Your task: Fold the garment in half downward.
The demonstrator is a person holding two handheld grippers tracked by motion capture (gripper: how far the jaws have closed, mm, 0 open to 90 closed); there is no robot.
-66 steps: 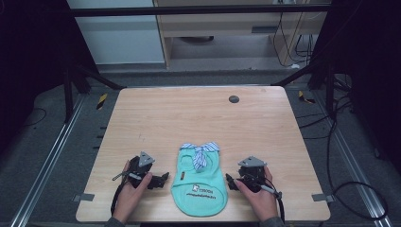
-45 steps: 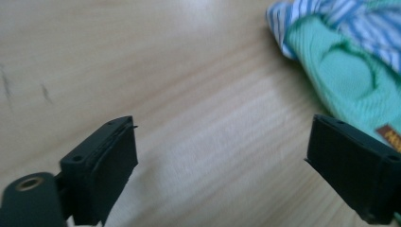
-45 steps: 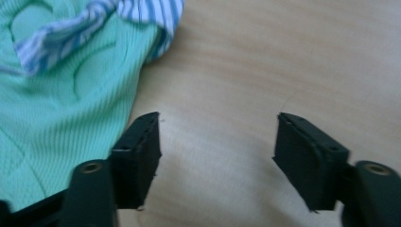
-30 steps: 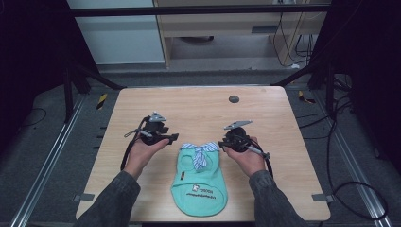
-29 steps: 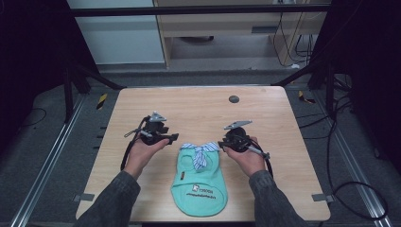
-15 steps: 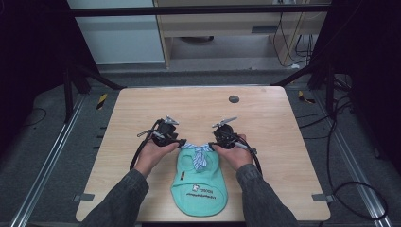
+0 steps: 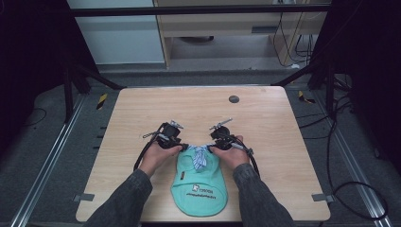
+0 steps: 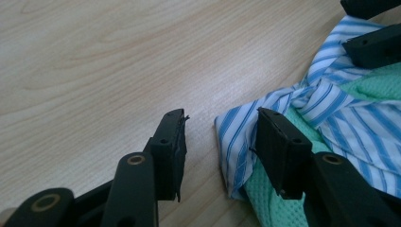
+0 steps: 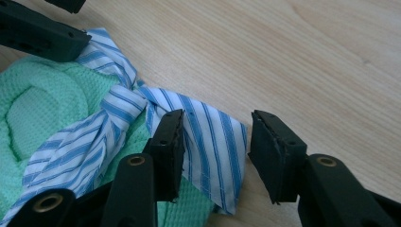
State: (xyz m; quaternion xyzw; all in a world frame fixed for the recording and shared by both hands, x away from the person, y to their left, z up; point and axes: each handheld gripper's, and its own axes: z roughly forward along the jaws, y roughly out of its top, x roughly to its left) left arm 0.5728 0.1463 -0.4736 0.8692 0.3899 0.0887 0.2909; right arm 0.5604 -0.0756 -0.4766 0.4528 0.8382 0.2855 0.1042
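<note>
High view: the green garment [image 7: 198,182] lies flat at the near edge of the table [image 7: 142,109], so its striped collar [image 7: 199,153] faces both tools, the left gripper [image 7: 182,145] and right gripper [image 7: 212,145], jaws apart, bracketing opposite collar tips, seemingly readying a pinch.

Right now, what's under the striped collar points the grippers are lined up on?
Under the striped collar lies the mint green garment; its waffle fabric peeks out beneath each point. The outer tips rest on the wooden table. Anything beneath the knot is covered.
</note>
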